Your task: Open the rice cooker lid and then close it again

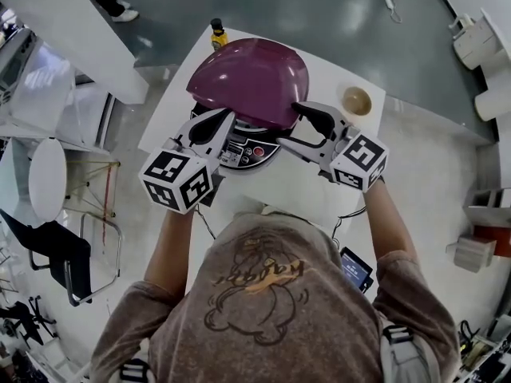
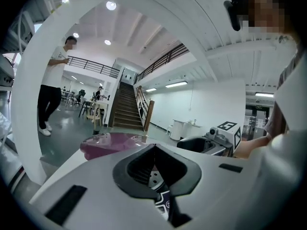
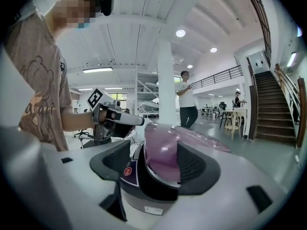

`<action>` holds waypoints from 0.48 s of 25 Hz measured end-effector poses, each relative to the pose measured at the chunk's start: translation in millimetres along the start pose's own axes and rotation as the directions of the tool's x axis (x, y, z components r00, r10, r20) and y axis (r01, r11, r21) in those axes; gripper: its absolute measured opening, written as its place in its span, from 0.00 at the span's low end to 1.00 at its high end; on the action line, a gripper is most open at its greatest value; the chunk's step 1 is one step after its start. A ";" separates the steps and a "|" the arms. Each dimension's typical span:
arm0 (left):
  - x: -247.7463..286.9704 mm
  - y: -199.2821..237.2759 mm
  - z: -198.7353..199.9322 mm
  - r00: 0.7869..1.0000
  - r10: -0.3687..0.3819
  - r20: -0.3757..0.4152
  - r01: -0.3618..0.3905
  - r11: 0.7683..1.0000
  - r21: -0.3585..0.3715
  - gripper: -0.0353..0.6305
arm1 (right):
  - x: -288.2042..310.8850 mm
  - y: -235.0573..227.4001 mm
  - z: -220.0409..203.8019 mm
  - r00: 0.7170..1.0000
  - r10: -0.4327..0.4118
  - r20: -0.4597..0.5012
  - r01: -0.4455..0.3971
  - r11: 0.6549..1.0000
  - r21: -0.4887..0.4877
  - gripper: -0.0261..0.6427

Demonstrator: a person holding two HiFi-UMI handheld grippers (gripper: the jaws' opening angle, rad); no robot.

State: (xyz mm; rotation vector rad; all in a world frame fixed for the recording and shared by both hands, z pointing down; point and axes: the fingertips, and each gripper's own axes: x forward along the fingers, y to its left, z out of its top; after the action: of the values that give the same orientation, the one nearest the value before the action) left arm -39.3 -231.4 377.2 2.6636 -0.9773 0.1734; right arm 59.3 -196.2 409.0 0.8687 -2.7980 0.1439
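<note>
On white table (image 1: 331,76), rice cooker (image 1: 249,78), grey floor (image 1: 319,6)

We find the cooker (image 1: 242,148) on the table (image 1: 327,74), near the middle, with its lid (image 1: 249,76) above the body. Behind it, at the table's far edge, stands a bottle (image 1: 217,33). To its right, toward the far right corner and well apart from it, sits a bowl (image 1: 356,100). The left gripper (image 1: 217,122) lies at the cooker's front left, over the panel, just beside the lid's rim. The right gripper (image 1: 291,126) lies at the front right, with the lid's edge between its spread jaws. On the floor left of the table stands a chair (image 1: 76,262).
</note>
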 end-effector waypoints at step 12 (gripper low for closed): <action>25.5 11.8 1.7 1.000 0.007 -0.020 -0.007 1.000 0.009 0.09 | 1.0 -3.2 -5.0 1.000 -0.012 0.005 0.012 0.998 0.062 0.42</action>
State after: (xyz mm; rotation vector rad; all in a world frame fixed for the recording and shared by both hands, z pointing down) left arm -27.5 -256.1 383.8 2.6618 -0.9819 0.2060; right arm 61.1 -198.6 414.1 0.9012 -2.8065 0.2274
